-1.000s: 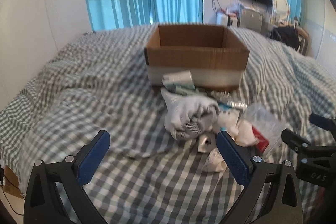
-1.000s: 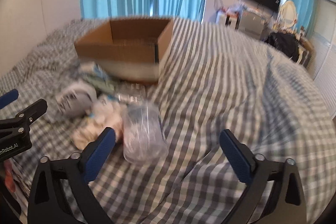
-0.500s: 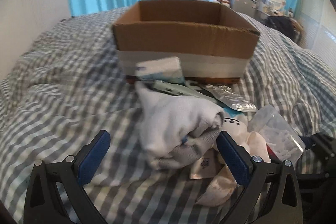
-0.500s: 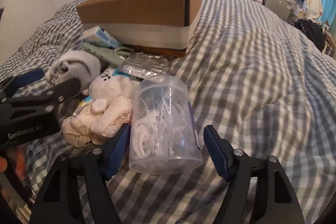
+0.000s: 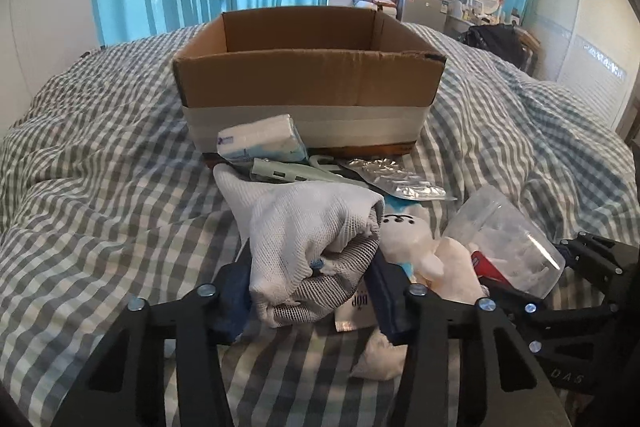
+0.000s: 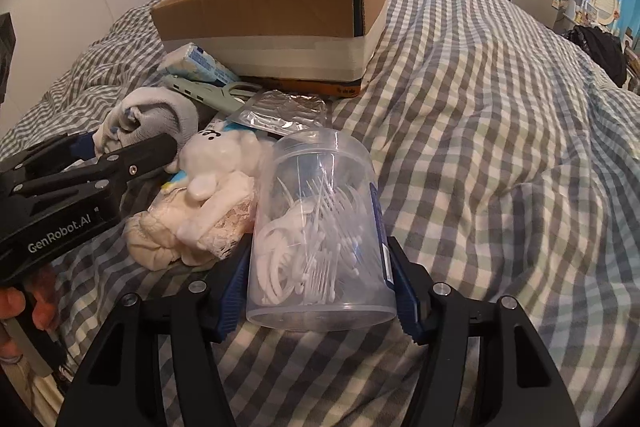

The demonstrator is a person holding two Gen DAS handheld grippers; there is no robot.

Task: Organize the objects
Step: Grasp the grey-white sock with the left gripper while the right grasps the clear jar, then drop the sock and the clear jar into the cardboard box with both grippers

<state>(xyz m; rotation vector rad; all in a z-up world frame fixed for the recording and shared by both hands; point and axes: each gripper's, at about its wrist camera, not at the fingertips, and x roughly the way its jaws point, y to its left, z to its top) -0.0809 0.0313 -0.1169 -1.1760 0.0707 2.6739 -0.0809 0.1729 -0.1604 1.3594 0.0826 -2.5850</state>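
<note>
Gripping one balled sock bundle [image 5: 308, 251], our left gripper [image 5: 310, 297] has both pads pressed against it. Our right gripper [image 6: 316, 293] clamps one clear jar [image 6: 320, 231] of white swabs. Ahead of both stands one open cardboard box [image 5: 308, 83], its contents hidden.

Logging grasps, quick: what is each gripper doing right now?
Left gripper: closed on the rolled sock.
Right gripper: closed on the clear jar of cotton swabs.
</note>
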